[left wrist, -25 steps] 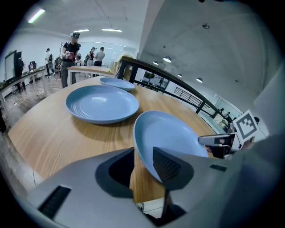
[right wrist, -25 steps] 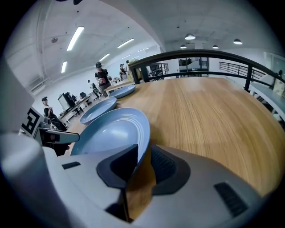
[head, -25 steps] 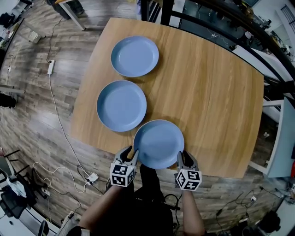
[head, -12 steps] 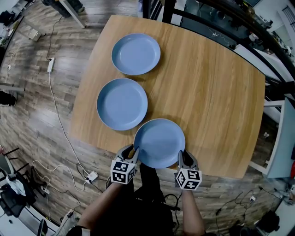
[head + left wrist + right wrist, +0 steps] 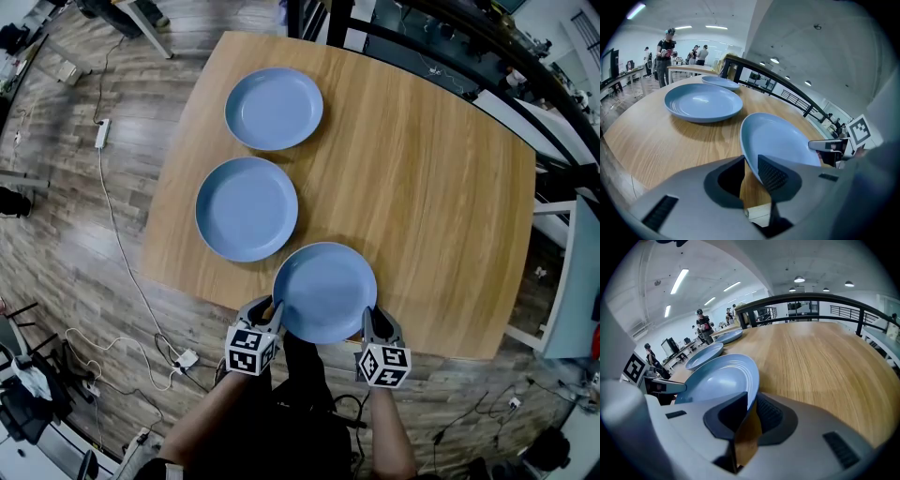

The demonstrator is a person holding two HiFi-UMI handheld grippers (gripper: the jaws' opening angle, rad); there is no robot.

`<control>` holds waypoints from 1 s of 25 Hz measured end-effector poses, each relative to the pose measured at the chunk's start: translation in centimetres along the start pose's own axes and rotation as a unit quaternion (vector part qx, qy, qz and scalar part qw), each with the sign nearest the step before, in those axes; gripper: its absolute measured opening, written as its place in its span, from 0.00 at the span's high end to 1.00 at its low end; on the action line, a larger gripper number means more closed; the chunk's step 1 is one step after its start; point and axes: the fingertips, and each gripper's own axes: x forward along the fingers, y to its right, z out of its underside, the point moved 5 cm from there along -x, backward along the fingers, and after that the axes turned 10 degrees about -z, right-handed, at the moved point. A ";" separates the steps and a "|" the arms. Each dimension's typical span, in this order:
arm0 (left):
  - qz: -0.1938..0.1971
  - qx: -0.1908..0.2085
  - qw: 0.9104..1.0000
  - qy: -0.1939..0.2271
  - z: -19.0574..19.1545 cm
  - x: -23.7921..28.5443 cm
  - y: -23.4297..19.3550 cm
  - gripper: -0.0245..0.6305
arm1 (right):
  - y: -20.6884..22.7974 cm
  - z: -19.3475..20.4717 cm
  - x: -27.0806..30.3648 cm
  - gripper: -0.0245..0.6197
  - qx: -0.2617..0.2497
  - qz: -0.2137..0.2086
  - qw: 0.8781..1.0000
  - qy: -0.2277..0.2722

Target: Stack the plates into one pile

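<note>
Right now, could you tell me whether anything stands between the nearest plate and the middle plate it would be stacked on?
Nothing visible does. The nearest plate is beside the middle plate, with only bare table between their rims; the far plate sits beyond, out of the path.

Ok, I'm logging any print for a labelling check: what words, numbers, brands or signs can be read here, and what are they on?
None: no readable word, number or brand anywhere.
Left cube and right cube: black-and-white square patterns only, no letters.
Three plates: plain blue, unmarked.
Background: too small and blurred to read.
</note>
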 end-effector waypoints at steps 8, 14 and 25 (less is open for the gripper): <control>0.008 0.000 1.000 0.010 -0.1 -1.2 1.0 0.81 | -0.1 0.1 -1.6 0.85 -0.001 0.005 1.000 0.006; 0.016 -0.014 1.000 0.020 -0.6 -2.3 1.5 0.82 | -0.4 -0.5 -2.9 0.85 -0.006 0.001 1.000 0.015; 0.001 -0.036 0.998 0.055 -3.3 -5.4 1.3 0.83 | -2.4 -4.8 -4.1 0.85 -0.030 -0.022 0.998 0.047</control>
